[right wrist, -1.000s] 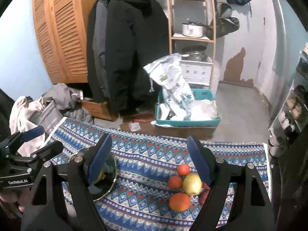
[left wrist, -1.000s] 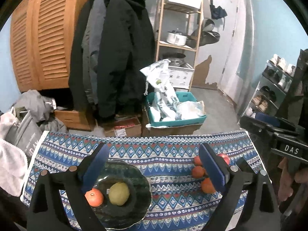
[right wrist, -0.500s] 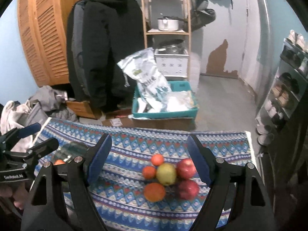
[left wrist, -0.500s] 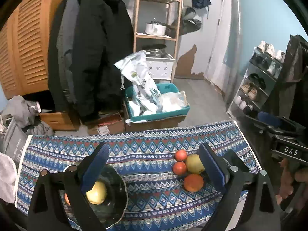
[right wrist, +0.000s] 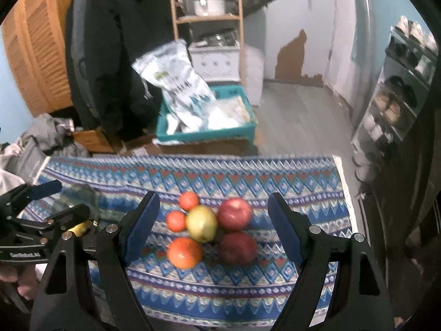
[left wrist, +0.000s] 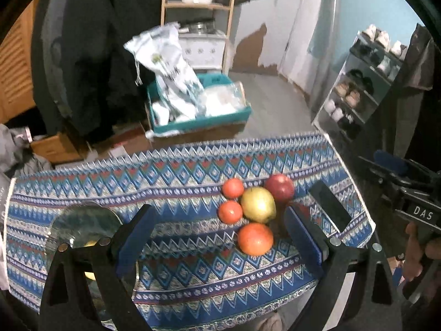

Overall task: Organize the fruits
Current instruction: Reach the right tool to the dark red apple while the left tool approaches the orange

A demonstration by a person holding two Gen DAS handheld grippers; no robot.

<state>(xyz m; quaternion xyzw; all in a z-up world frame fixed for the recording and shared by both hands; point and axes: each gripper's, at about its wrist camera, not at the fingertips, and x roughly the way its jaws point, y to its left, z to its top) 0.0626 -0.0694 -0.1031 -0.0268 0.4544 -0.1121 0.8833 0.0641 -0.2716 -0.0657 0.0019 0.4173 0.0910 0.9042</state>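
Patterned tablecloth (right wrist: 248,298), clustered fruits (right wrist: 202,223), glass bowl (left wrist: 82,224) leftward, both grippers' jaws spread, holding nothing.

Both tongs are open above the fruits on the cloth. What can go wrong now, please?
The fruits touch each other: closing the right tongs on the pear may push the small tangerines or the apples and make them roll. The glass bowl stands near the left side of the cloth, partly hidden under the left tongs; a fast move could knock it.
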